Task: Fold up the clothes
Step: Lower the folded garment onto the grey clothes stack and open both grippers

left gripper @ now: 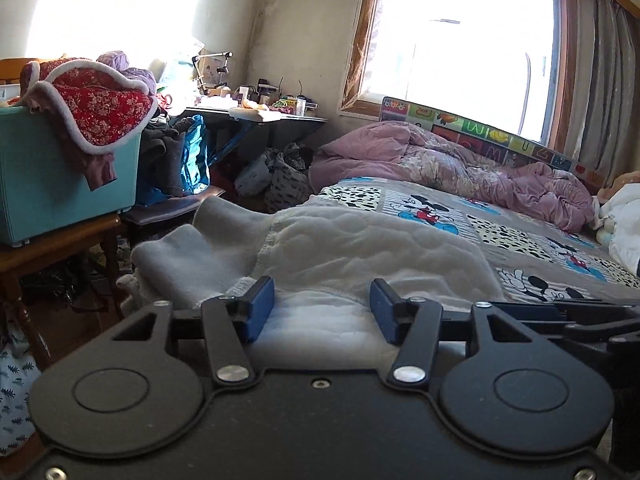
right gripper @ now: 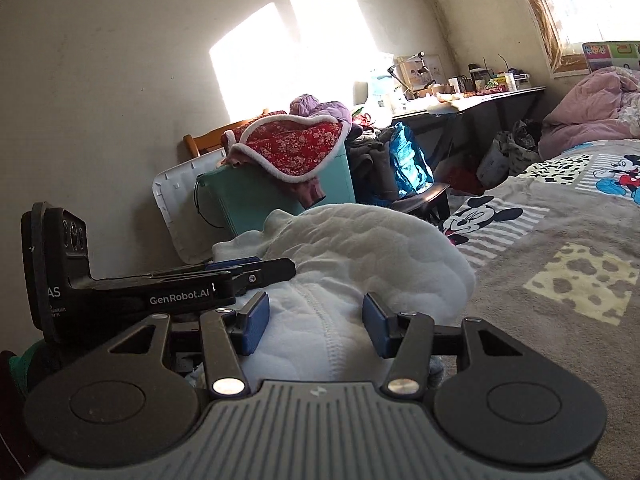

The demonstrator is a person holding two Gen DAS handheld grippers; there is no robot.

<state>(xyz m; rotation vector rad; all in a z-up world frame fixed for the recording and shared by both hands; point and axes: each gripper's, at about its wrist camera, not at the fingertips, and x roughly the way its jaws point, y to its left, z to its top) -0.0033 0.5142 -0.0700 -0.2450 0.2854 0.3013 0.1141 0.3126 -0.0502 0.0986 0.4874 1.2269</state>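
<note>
A white fleecy garment (left gripper: 360, 240) (right gripper: 360, 240) lies bunched at the near edge of the bed, and a smoother grey-white part (left gripper: 188, 248) hangs toward the left. My left gripper (left gripper: 322, 308) is low over it with its blue pads apart. Cloth shows in the gap, but neither pad pinches it. My right gripper (right gripper: 316, 324) stands open the same way over a stitched seam of the garment. The two grippers are side by side: the left gripper (right gripper: 240, 270) shows edge-on in the right wrist view, and the right gripper (left gripper: 580, 312) sits at the right edge of the left wrist view.
The bed has a cartoon-mouse sheet (left gripper: 520, 240) (right gripper: 560, 208) with a crumpled pink quilt (left gripper: 460, 160) at its far side under the window. A teal bin (left gripper: 60, 184) (right gripper: 256, 200) draped with a red floral garment (left gripper: 100, 108) stands on a wooden chair (left gripper: 60, 248). Behind it is a cluttered desk (left gripper: 260, 116).
</note>
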